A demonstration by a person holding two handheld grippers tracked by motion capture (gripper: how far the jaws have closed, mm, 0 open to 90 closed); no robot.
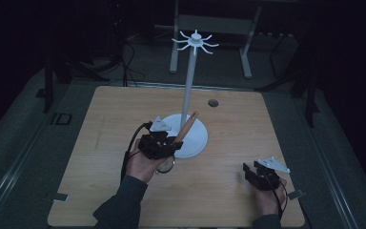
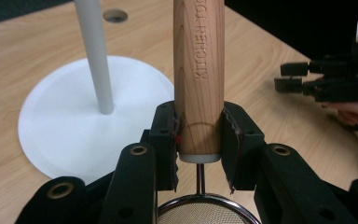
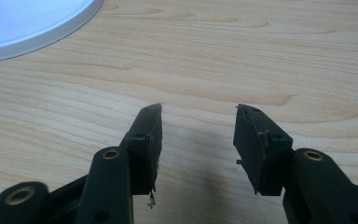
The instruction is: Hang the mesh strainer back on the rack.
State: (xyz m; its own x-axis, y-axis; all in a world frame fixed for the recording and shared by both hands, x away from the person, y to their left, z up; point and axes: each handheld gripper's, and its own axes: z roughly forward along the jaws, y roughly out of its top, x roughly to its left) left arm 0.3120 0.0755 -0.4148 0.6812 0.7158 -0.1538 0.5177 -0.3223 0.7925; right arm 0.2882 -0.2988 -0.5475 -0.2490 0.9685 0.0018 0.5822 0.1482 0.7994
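One light wooden desk (image 1: 105, 143) carries one white stand with a round flat base (image 1: 198, 138) and a tall thin white pole (image 1: 189, 86), topped by a ring of short white hooks (image 1: 195, 42). The base sits near the middle of the desk, a little toward the far edge, and one small dark round hole (image 1: 213, 102) lies in the desktop beyond it, close to the far edge.

There is one small metal mesh strainer with a round light wooden handle (image 2: 199, 74), and two black two-jaw grippers. The left gripper (image 2: 199, 140) is clenched on the lower end of that handle: in the left gripper view the two pads press the wood from either side, just above its pale end cap. The handle runs away from the jaws toward the pole, and the mesh bowl (image 2: 205, 212) hangs on the hand's side of them. In the high view this gripper and strainer are at the near rim of the white base.

The right gripper (image 3: 198, 135) is near the desk's near right corner, well apart from the strainer, its jaws spread with nothing between them.
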